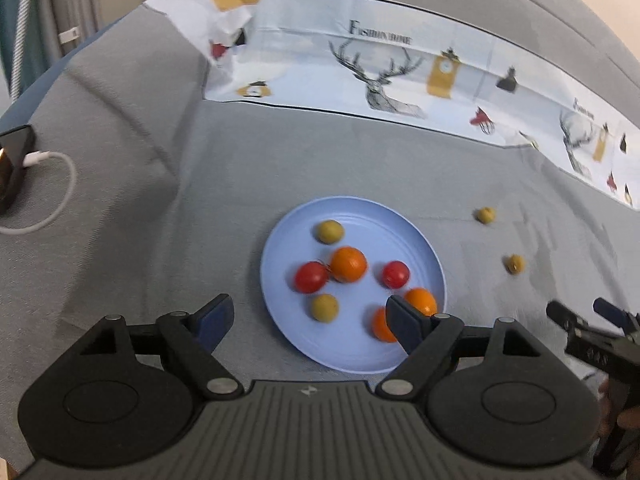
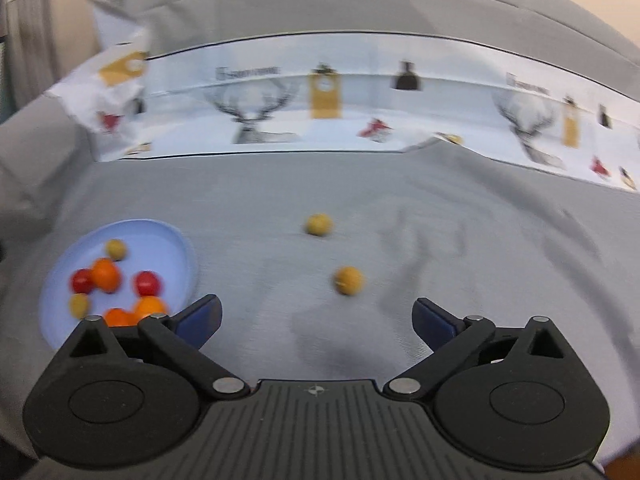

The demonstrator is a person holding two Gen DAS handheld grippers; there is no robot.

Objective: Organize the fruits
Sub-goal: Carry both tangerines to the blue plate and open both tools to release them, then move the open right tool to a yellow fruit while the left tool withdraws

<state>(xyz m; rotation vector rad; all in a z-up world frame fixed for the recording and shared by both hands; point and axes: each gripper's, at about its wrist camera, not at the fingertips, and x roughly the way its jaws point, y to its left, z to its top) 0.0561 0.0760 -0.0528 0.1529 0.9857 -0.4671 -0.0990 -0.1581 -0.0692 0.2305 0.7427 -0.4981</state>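
A light blue plate (image 1: 280,236) is sitting low and centre in the left wrist view, carrying seven small fruits. Two red ones (image 1: 311,277) are flanking an orange one (image 1: 349,264) mid-plate, two more orange ones (image 1: 422,300) are crowding the lower right rim, and two yellow-green ones (image 1: 330,231) are lying at top and bottom. Off to the right, two yellow-green strays (image 1: 485,215) (image 1: 514,264) are resting apart on grey cloth.

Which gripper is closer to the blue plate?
Left. The left gripper hovers open over the blue plate's near edge; the right gripper is off beside it, over grey cloth.
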